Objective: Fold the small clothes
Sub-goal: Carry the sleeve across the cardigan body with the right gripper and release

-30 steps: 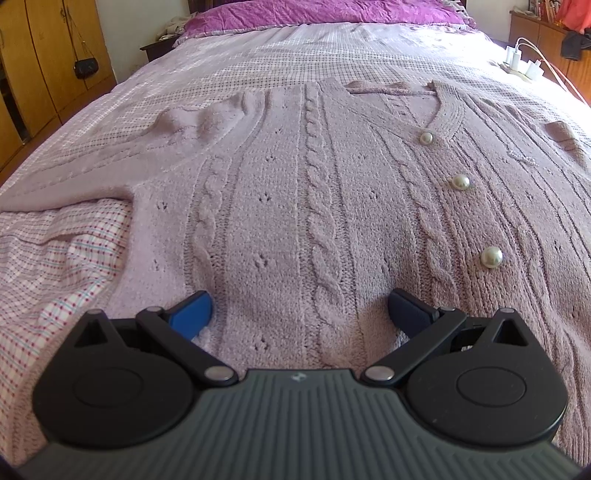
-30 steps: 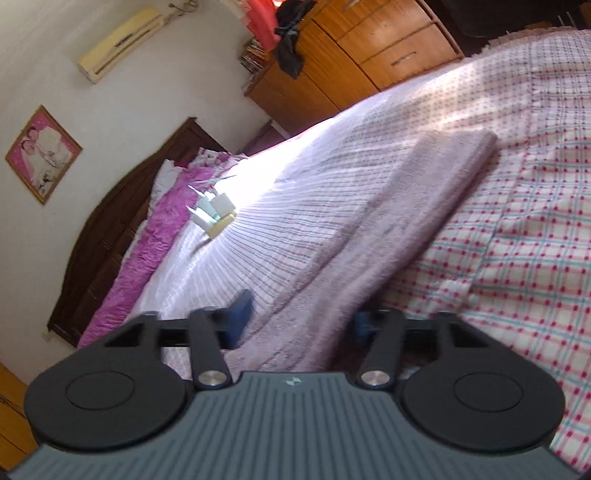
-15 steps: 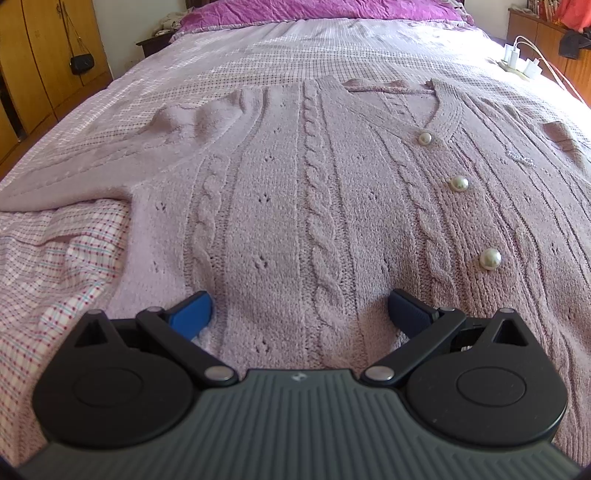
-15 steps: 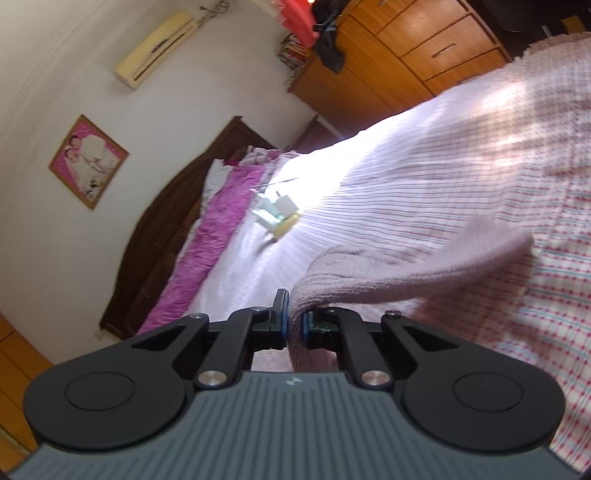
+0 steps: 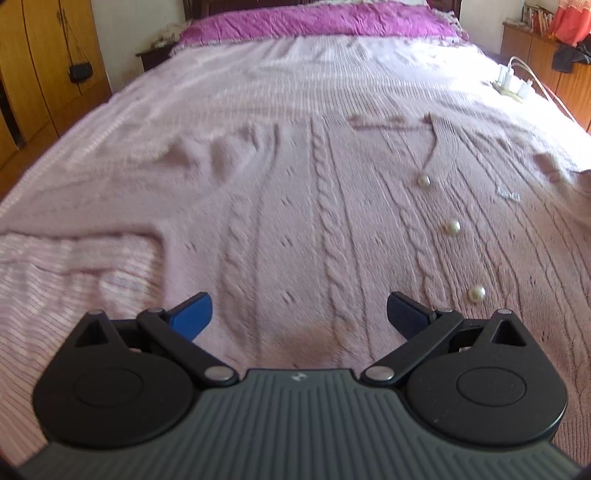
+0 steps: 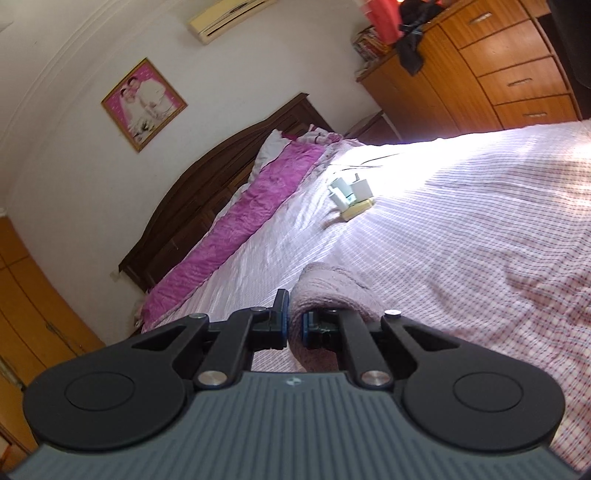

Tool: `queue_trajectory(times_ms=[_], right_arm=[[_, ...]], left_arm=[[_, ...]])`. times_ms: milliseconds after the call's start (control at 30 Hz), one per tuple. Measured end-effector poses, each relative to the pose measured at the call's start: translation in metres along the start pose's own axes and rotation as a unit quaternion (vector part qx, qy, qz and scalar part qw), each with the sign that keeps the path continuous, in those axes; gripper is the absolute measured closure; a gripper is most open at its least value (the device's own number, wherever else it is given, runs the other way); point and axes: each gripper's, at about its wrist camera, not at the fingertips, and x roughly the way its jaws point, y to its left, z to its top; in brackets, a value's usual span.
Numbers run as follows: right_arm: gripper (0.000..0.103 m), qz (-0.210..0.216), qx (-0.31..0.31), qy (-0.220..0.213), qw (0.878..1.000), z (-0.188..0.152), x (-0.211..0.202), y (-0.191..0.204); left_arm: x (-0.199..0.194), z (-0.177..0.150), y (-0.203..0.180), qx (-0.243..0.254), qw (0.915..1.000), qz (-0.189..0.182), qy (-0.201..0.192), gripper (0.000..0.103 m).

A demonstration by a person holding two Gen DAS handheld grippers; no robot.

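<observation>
- The left gripper (image 5: 298,312) stands wide, its blue pads (image 5: 194,309) well apart and holding nothing, low over the lower front of a pale pink cable-knit cardigan (image 5: 325,229).
- The right gripper (image 6: 294,325) is closed narrow on a bunched fold of the cardigan's sleeve (image 6: 332,291); the knit humps up between the pads and drapes over the far finger.
- The cardigan lies spread front-up on the bed, neckline away from the left camera, with three pearl buttons (image 5: 451,227) in a line down its placket to the right of the left gripper.
- Its other sleeve (image 5: 92,199) runs out flat to the left across the bedspread.
- A checked pink-and-white bedspread (image 6: 480,229) covers the bed under the cardigan.
- A magenta blanket (image 5: 317,23) lies across the head of the bed, against a dark wooden headboard (image 6: 207,184).
- A power strip with white plugs (image 6: 351,197) rests on the bedspread near the bed's right edge, well apart from the cardigan.
- Wooden drawers (image 6: 509,74) stand beyond the bed; a framed picture (image 6: 143,103) and an air conditioner (image 6: 229,14) are on the wall.
- The left view is blurred.
</observation>
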Motion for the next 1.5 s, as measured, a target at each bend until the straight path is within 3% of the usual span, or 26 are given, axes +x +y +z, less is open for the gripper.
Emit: queue_trajectory(times_ms=[400,533,700,833,967,1167,1300,1500], right_arm=[[0.094,0.049,-0.072,0.02,0.996,-0.035,0.026,0.146],[0.094,0.072,-0.076,0.046,0.993,-0.072,0.05,0.187],[0.094,0.088,-0.082,0.089,0.989,-0.143,0.079,0.219],[0.094,0.091,-0.074,0.144,0.983,-0.204,0.104,0.22],[0.093,0.09,-0.077,0.199,0.973,-0.256,0.122,0.216],[0.085,0.083,-0.05,0.262,0.96,-0.296,0.142,0.198],[0.079,0.106,-0.026,0.273,0.956,-0.29,0.143,0.189],[0.057,0.111,-0.051,0.307,0.944,-0.257,0.121,0.187]], left_arm=[[-0.021,0.035,0.038,-0.017,0.9988,0.0,-0.046,0.0],[-0.025,0.039,0.049,-0.022,0.9977,0.014,-0.063,0.0],[-0.025,0.036,0.066,-0.038,0.9971,0.017,-0.064,0.0],[-0.021,0.028,0.08,-0.07,0.9958,-0.002,-0.058,0.0],[-0.016,0.023,0.083,-0.066,0.9963,0.004,-0.056,0.0],[-0.006,0.02,0.079,-0.057,0.997,0.001,-0.051,0.0],[-0.001,0.02,0.072,-0.053,0.9975,-0.002,-0.047,0.001],[-0.005,0.026,0.058,-0.037,0.9973,-0.016,-0.061,0.001]])
